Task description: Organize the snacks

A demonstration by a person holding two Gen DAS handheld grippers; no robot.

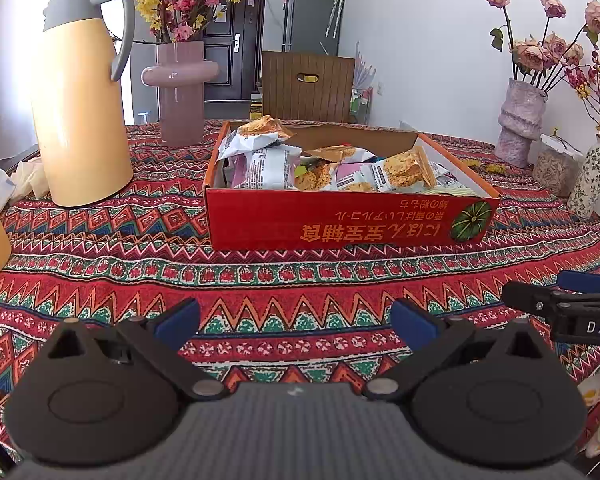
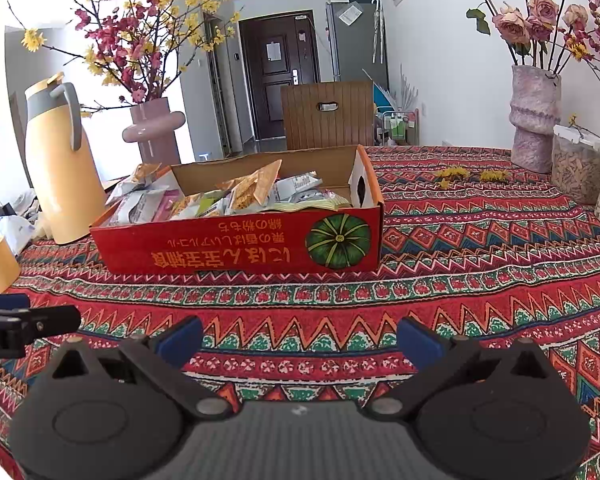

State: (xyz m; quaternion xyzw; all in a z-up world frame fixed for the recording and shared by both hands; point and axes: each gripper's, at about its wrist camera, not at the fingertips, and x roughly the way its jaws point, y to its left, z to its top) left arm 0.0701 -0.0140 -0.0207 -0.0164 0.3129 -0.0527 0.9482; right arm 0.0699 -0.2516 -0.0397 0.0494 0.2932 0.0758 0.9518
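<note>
Both tongs, left tongs and right tongs, hover open above the worktop; the box of snack packets stands mid-worktop.

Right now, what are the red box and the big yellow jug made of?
The red box looks like printed cardboard: brown inside walls, folded flaps. The yellow jug looks like smooth, slightly shiny plastic or painted metal, with a grey handle; I can't tell which.

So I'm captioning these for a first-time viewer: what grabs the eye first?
The red cardboard box heaped with snack packets sits mid-table on the bright patterned tablecloth. To its left stands a tall yellow thermos jug. Both the left gripper and right gripper hover open, empty.
</note>
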